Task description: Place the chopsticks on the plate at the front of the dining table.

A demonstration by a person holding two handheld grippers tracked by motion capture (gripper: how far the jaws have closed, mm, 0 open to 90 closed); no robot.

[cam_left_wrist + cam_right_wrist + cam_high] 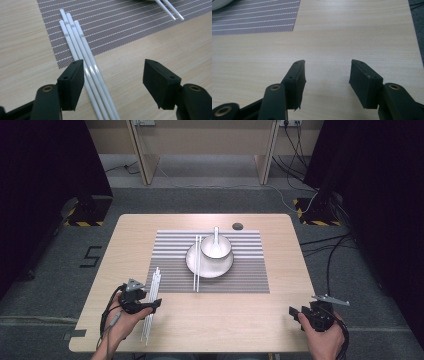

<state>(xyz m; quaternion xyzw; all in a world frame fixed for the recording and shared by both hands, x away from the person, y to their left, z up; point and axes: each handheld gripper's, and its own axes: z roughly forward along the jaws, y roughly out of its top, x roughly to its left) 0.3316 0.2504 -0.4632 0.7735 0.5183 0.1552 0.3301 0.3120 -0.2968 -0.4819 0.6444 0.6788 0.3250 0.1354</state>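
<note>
Several loose white chopsticks (152,300) (85,57) lie side by side across the left edge of the striped placemat (250,275) (120,27), running toward the table's front. My left gripper (150,306) (113,67) hovers open over them; the sticks pass just inside its left jaw. On the mat a white plate (210,267) carries a white bowl (216,249) with a spoon (216,236) in it. One pair of chopsticks (197,265) (171,11) rests on the plate's left side. My right gripper (298,312) (327,72) is open over bare wood at the front right.
A small dark round spot (237,225) marks the table's far edge. The mat's corner (262,20) and a sliver of plate (218,2) appear in the right gripper view. Cables and stand bases lie on the floor beyond the table (125,235).
</note>
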